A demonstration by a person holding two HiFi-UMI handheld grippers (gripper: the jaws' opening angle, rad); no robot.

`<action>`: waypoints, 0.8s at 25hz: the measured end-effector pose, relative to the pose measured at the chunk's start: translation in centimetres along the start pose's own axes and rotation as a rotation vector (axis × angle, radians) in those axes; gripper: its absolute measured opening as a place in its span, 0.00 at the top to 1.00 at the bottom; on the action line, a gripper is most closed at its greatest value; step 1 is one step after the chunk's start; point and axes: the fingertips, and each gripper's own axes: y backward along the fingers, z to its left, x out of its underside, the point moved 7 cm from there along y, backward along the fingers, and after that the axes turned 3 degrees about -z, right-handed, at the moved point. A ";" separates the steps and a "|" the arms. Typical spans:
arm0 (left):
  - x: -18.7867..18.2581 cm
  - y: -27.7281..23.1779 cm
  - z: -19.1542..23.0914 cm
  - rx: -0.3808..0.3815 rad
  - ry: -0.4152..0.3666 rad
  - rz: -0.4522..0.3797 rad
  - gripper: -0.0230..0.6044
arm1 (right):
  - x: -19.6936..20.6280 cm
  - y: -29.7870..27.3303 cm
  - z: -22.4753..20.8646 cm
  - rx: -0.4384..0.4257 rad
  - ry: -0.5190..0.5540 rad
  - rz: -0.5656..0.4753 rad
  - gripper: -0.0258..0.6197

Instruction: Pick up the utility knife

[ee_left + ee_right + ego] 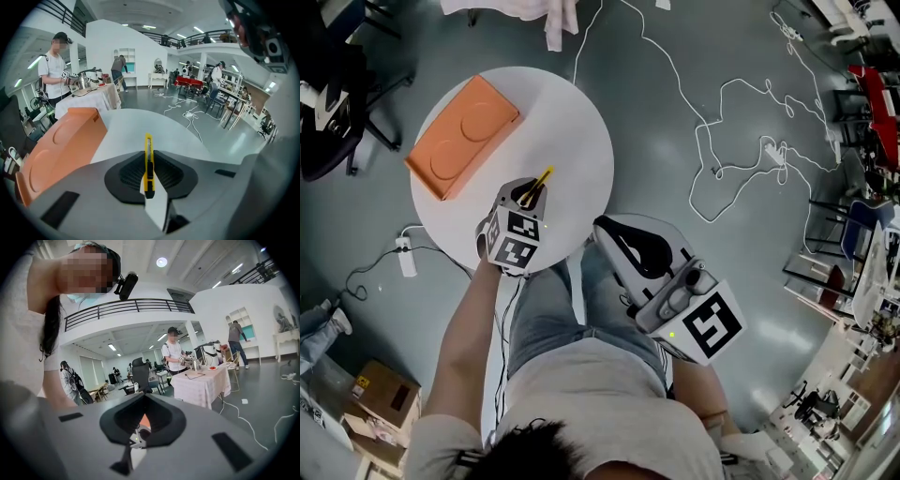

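A yellow utility knife (148, 161) with a black slider sits clamped between the jaws of my left gripper (149, 176), its tip pointing forward over the round white table (159, 124). In the head view the left gripper (532, 194) hovers over the table's near part with the knife (542, 179) sticking out past its fingers. My right gripper (614, 236) is held off the table's right edge, above the person's lap. In its own view the right gripper (140, 423) has its black pads together with nothing held.
An orange box (461, 135) lies on the table's far left, also at the left of the left gripper view as the orange box (61, 145). White cable (741, 141) snakes over the grey floor. A power strip (406, 256) lies left of the table. People stand at distant tables.
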 end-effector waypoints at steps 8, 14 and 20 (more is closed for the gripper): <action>-4.7 4.7 -0.7 -0.049 0.042 -0.189 0.87 | -1.7 0.2 0.4 -0.066 0.039 -0.016 0.95; -7.5 10.3 -1.3 -0.093 0.089 -0.342 0.87 | -2.9 -0.3 1.2 -0.126 0.082 -0.029 0.95; -10.0 15.5 -2.4 -0.170 0.117 -0.486 0.87 | -4.0 -0.9 1.6 -0.209 0.118 -0.040 0.95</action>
